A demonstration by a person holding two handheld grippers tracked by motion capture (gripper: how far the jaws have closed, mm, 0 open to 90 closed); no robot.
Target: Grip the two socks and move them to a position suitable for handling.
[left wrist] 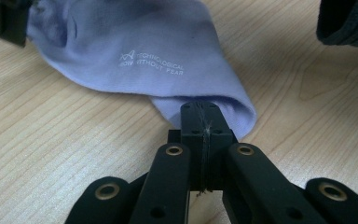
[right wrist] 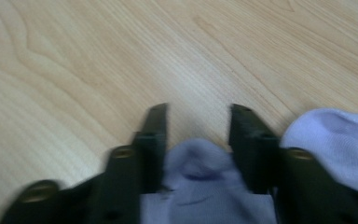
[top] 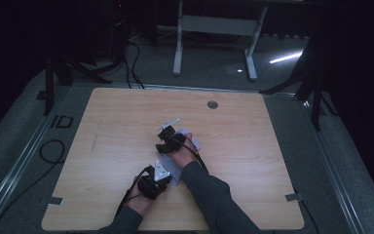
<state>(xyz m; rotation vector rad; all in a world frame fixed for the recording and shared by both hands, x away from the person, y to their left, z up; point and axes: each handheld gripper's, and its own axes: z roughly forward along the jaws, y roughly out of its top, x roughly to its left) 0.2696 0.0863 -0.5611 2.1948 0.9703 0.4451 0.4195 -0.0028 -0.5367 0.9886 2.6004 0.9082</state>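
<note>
A lavender sock (top: 174, 171) lies on the wooden table (top: 126, 126), with white lettering on it in the left gripper view (left wrist: 135, 56). My left gripper (left wrist: 200, 116) is shut on the sock's near end, its jaws pinched tight over the fabric edge; in the high view it sits at the table's front (top: 165, 169). My right gripper (right wrist: 196, 116) is at the sock's far end (top: 164, 134). Its jaws stand apart with a bunched fold of the sock (right wrist: 196, 172) between them, and bare table shows between the tips.
A dark sleeve (left wrist: 349, 23) crosses the upper right of the left gripper view. A round grommet (top: 213, 104) sits near the table's far edge. Cables (top: 53, 151) and stand legs (top: 177, 53) lie on the floor beyond the table.
</note>
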